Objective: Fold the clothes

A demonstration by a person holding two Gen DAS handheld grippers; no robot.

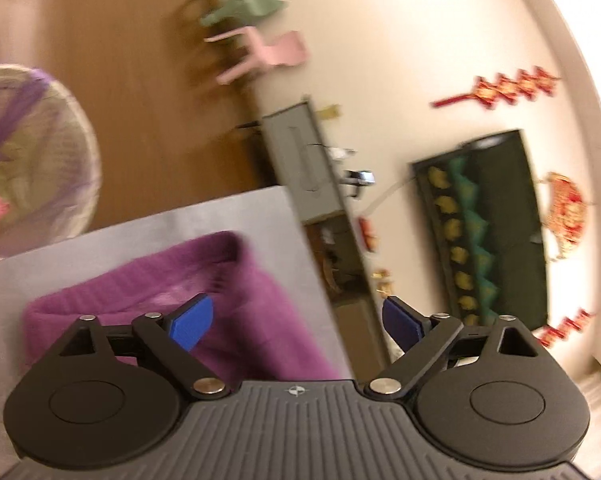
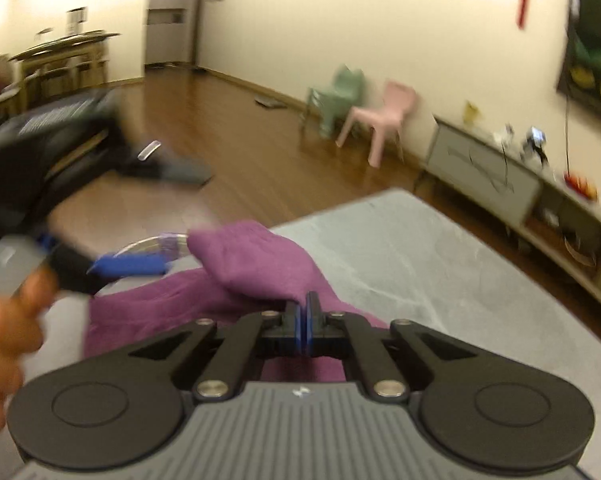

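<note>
A purple knit garment point(image 1: 228, 300) lies on the grey table point(image 1: 100, 256) in the left wrist view, with a folded edge near the table's corner. My left gripper point(image 1: 298, 322) hovers above it, open, nothing between its blue pads point(image 1: 192, 322). In the right wrist view the same purple garment point(image 2: 260, 264) bunches up into a raised fold. My right gripper point(image 2: 306, 320) is shut on that fold at its near edge. The left gripper point(image 2: 128, 266) shows blurred at the left of that view, held by a hand point(image 2: 4, 320).
A woven basket point(image 1: 40, 168) with purple and pink cloth stands on the wooden floor beside the table. Green point(image 2: 336, 96) and pink chairs point(image 2: 380, 120), a low grey cabinet point(image 2: 488, 176) and a wall screen point(image 1: 484, 228) line the wall. The grey table point(image 2: 420, 260) extends to the right.
</note>
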